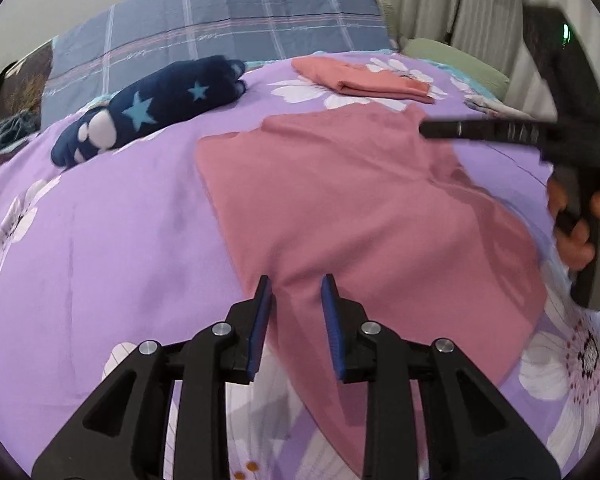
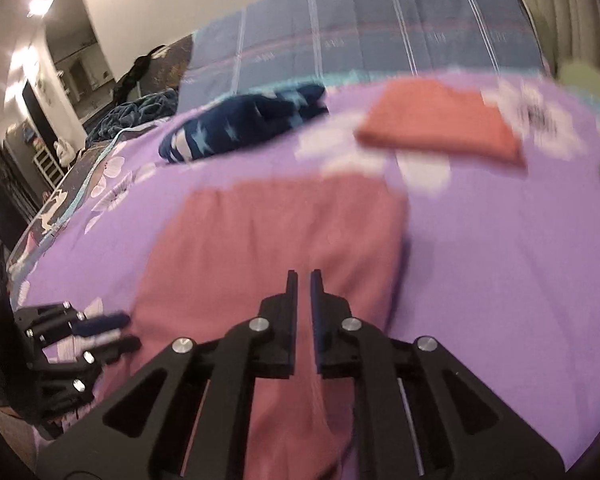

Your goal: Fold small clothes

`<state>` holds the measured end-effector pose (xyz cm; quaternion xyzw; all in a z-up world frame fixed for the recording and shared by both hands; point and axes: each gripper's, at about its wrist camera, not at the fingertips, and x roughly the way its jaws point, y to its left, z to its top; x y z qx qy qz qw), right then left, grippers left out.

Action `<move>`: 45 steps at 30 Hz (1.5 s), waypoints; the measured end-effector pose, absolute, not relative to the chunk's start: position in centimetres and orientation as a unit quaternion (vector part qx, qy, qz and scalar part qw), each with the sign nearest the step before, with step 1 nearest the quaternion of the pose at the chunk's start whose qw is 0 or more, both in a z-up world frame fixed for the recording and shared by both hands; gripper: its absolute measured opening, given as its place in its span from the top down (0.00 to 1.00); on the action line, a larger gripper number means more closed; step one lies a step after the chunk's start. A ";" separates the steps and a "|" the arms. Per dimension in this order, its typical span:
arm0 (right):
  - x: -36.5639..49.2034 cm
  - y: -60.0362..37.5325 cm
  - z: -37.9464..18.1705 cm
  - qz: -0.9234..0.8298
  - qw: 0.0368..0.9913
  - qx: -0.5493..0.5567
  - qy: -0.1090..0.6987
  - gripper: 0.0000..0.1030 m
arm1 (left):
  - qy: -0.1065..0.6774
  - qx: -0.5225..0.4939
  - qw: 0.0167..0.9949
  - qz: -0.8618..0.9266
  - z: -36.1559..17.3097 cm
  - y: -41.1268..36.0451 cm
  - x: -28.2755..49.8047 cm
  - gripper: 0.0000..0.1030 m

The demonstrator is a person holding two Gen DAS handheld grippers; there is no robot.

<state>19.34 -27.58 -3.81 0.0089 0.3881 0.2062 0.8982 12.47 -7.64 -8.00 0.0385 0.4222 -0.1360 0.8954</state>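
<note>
Left hand-held gripper, at lower centre of its view, stands parted over the near edge of the pink garment, gripping nothing. Right hand-held gripper is nearly closed, apparently pinching a fold of that garment. Beyond, on the bed, lies a folded orange piece. Judged step: mid-fold; next, carry the held edge across.

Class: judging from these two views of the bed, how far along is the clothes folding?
Done: a folded coral garment lies at the far side. In hand: the pink garment lies spread flat; the left gripper stands open over its near edge, the right gripper nearly shut. Left: folding it, and the navy star garment.
</note>
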 end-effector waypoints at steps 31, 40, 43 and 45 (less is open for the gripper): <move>18.9 -34.1 -4.2 0.236 0.842 0.080 0.479 0.50 | 0.441 -0.041 0.883 -0.158 -8.7 -5.2 13.3 0.34; 20.3 -32.5 -7.8 0.261 0.815 0.107 0.506 0.50 | 0.456 -0.053 0.871 -0.176 -9.5 -5.9 14.9 0.34; 21.1 -32.4 -8.1 0.267 0.813 0.122 0.503 0.51 | 0.458 -0.062 0.868 -0.183 -9.8 -5.8 15.8 0.33; 21.8 -32.2 -8.3 0.270 0.812 0.130 0.500 0.51 | 0.458 -0.063 0.867 -0.187 -9.9 -5.9 16.3 0.33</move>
